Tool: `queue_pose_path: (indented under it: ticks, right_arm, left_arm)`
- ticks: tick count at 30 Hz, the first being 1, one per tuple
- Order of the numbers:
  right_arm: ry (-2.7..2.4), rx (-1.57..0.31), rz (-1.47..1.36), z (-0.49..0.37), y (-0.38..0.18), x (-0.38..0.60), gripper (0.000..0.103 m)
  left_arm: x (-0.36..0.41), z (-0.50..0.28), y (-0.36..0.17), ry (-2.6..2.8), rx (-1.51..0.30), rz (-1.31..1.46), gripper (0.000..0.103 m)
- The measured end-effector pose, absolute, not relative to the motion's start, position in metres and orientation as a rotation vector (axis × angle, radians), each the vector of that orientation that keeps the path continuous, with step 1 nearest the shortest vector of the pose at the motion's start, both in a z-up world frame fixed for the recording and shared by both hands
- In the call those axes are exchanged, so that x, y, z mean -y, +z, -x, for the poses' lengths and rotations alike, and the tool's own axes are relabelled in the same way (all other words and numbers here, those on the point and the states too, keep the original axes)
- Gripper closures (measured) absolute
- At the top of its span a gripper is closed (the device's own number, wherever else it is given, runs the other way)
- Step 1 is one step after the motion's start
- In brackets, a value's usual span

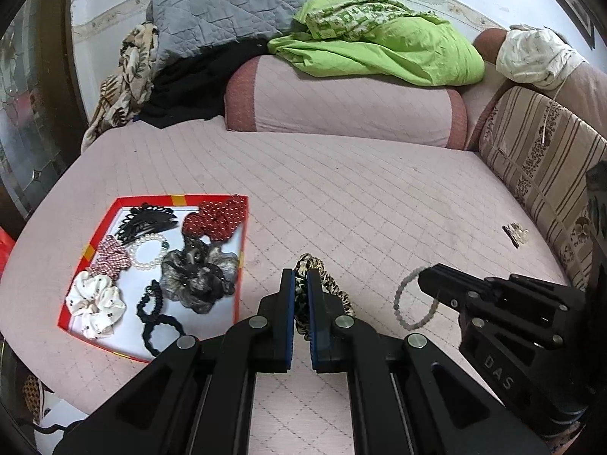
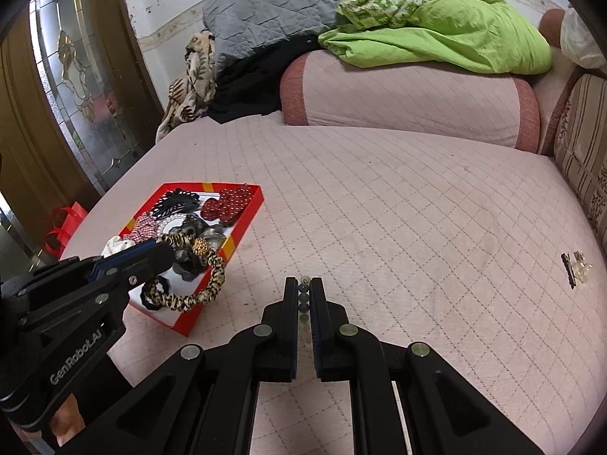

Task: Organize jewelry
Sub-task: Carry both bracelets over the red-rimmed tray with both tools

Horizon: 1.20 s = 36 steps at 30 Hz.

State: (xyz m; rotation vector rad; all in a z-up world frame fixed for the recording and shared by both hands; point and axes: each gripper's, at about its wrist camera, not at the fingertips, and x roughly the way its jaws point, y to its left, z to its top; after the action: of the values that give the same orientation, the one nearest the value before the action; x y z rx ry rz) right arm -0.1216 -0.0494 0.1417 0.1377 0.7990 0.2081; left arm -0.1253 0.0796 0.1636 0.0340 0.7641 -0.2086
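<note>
Between the fingers of the left gripper (image 1: pixel 301 295), a leopard-print scrunchie (image 1: pixel 334 284) is being pinched, hanging right of the red tray (image 1: pixel 242 258). Rightward, the right gripper (image 2: pixel 303 295) is clamping a grey bead bracelet (image 1: pixel 408 295) above the pink bed (image 1: pixel 360 204).

In the right wrist view the black left gripper (image 2: pixel 159 256) covers the near corner of the red cardboard tray (image 2: pixel 248 215), hiding most of the white spotted scrunchie (image 2: pixel 117 244) and the black hair ties inside. The grey beaded bracelet (image 2: pixel 304 295) shows only as a few beads between the closed fingers; the rest is hidden. The small dark clip with clear pieces (image 2: pixel 576 265) near the striped cushion is too small to identify, and the white cloth bundle (image 2: pixel 580 38) is cut by the frame edge.
</note>
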Motion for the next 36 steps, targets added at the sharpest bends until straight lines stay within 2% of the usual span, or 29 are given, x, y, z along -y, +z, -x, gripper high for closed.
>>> queue_pose_path:
  ticks: [16, 36]
  right_arm:
    - [0.286, -0.781, -0.117, 0.109, 0.162, 0.021, 0.096]
    - [0.489, -0.824, -0.102, 0.063, 0.168, -0.054, 0.096]
  left_arm:
    - [-0.127, 0.109, 0.176, -0.141, -0.750, 0.031, 0.097]
    - [-0.237, 0.047, 0.181, -0.065, -0.808, 0.123, 0.097]
